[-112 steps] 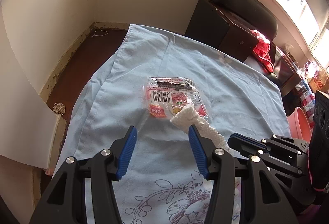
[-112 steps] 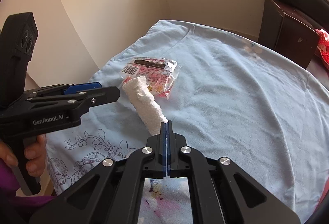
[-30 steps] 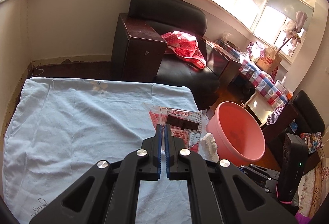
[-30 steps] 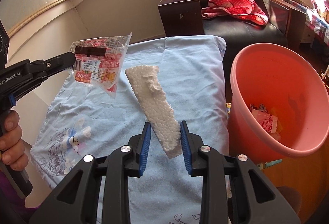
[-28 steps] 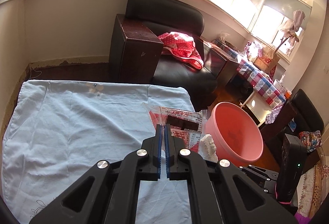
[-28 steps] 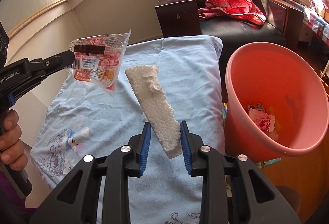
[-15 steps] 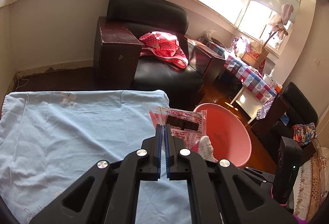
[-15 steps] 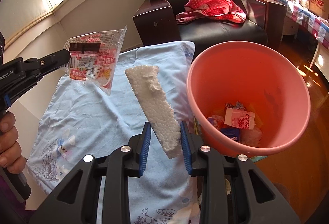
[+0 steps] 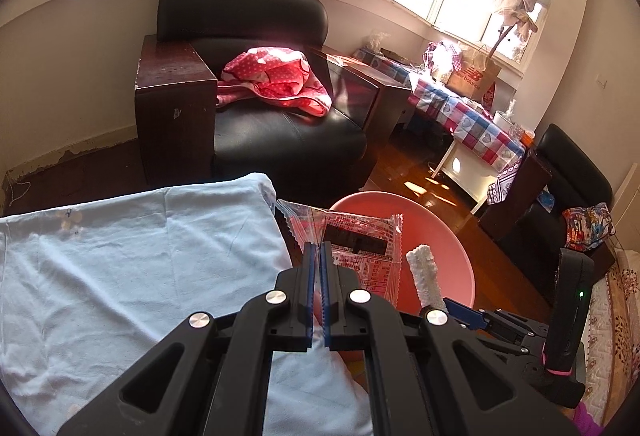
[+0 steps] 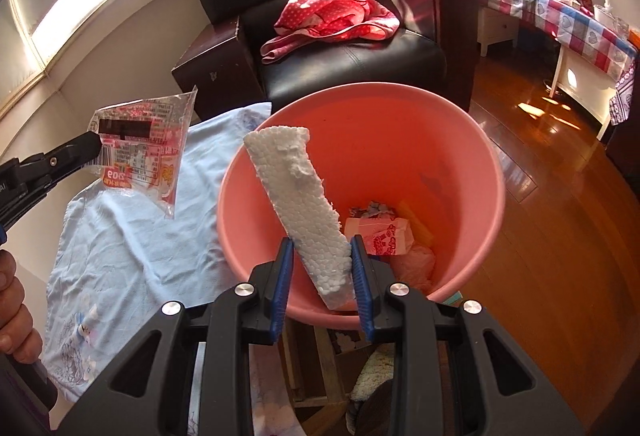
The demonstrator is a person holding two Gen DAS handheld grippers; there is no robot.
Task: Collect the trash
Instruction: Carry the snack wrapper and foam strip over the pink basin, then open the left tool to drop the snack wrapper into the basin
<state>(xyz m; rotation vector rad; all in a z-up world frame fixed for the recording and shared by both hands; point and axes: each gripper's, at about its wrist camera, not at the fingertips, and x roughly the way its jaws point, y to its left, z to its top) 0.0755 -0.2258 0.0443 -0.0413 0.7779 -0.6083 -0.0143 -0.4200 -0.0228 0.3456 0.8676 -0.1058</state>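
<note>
While we carry both pieces of trash toward the bin, our right hand-held gripper (image 10: 323, 268) is clamped on the lower end of a white foam strip (image 10: 298, 196), whose long axis runs up and away from the fingers, leaning to the left in the right wrist view. That strip already hangs over the mouth of the pink bucket (image 10: 472, 140), with its held end above the near rim and its free end above the left part of the opening. Our left hand-held gripper (image 9: 316, 256) has its fingers pressed together on one edge of a clear printed wrapper (image 9: 360, 248), which hangs flat beyond the fingertips. From the right wrist view the wrapper (image 10: 140, 156) is to the left of the bucket, over the edge of the blue cloth (image 10: 132, 248) covering the bench, so we judge the right hand the nearer to a drop and the left in need of more travel toward the bucket. Inside the bucket lie a few other scraps (image 10: 384, 236), with plenty of free room around them. Beyond it the wooden floor (image 10: 560, 216) is open on the right side, while the black armchair (image 10: 328, 48) and its red garment (image 10: 332, 12) stand well behind.
</note>
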